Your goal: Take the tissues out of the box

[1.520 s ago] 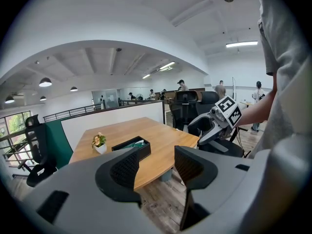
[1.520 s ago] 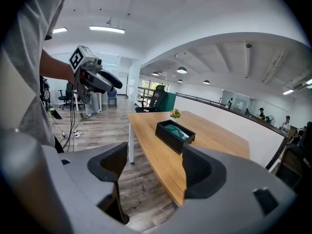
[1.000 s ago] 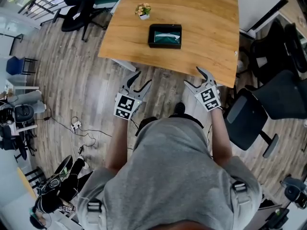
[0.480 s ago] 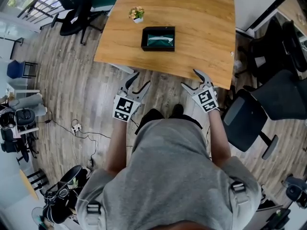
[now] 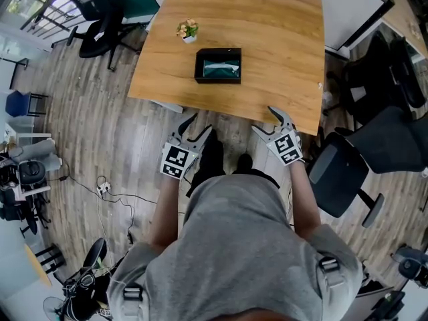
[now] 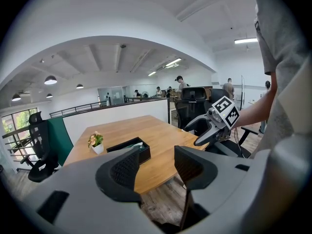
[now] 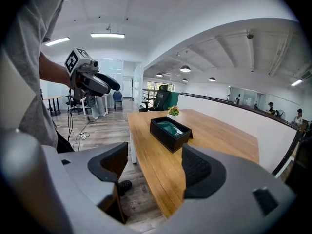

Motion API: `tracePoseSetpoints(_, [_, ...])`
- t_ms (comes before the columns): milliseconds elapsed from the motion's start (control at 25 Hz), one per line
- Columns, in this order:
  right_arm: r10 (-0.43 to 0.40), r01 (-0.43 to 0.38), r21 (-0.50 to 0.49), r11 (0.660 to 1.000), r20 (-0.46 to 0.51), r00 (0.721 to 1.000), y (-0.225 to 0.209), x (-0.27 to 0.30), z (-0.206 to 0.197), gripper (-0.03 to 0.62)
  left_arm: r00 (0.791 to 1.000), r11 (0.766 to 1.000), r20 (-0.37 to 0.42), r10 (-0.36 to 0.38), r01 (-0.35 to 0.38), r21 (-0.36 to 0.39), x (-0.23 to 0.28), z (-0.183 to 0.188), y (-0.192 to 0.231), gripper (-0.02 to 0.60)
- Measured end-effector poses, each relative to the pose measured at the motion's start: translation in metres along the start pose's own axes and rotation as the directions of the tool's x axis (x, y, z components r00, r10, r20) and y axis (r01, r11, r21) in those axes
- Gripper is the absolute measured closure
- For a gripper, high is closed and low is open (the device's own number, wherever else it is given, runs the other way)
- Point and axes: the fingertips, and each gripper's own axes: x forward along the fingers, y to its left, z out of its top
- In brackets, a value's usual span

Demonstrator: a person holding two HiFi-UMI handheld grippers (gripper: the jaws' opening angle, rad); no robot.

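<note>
The wooden desk (image 5: 281, 45) stood on a grey plank floor (image 5: 100, 119) in an open office with a white vaulted ceiling and hanging lamps. A dark office chair (image 5: 338, 172) sat just to the right of the right claw (image 5: 263, 118), and loose cables (image 5: 110, 187) lay on the floor left of the left claw (image 5: 200, 124). Both claws were held short of the desk's near edge, each with its jaws wide apart and nothing between them. The black tissue box (image 5: 217, 79) rested on the desk well ahead of both claws, more in line with the left one, with the tissues (image 5: 221, 65) inside its open top. A small potted plant (image 5: 188, 30) stood just beyond the box, to its left.

Compared with a second earlier, the desk and box showed lower in the head view, closer to the claws, and the right claw's forward tip now met the desk's near edge. The jaws of both were as open as before.
</note>
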Motion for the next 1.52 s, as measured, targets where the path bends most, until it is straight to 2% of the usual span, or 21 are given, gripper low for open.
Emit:
tracePoseSetpoints(320, [0.001, -0.001, -0.006, 1.0, -0.029, 1.0, -0.007, 0.039, 0.018, 0.238, 1.0, 0.999, 0.012, -0.012, 0.012, -0.032, 0.013, -0.004, 0.049, 0.341])
tracePoseSetpoints(520, [0.006, -0.005, 0.014, 1.0, -0.035, 0.999, -0.014, 0.066, 0.034, 0.237, 0.999, 0.998, 0.016, -0.042, 0.043, -0.052, 0.029, -0.003, 0.082, 0.341])
tracePoseSetpoints(880, [-0.021, 0.023, 0.028, 0.999, -0.071, 0.997, -0.029, 0.112, 0.052, 0.237, 0.993, 0.993, 0.029, -0.113, 0.114, -0.031, 0.062, -0.003, 0.133, 0.341])
tracePoseSetpoints(1160, [-0.047, 0.051, 0.036, 0.998, -0.105, 0.993, -0.036, 0.144, 0.061, 0.238, 0.988, 0.987, 0.029, -0.151, 0.152, -0.043, 0.075, -0.009, 0.175, 0.342])
tracePoseSetpoints(1520, [-0.086, 0.091, 0.04, 0.995, -0.114, 0.99, -0.039, 0.188, 0.083, 0.238, 0.974, 0.975, 0.032, -0.223, 0.223, -0.005, 0.089, -0.011, 0.217, 0.342])
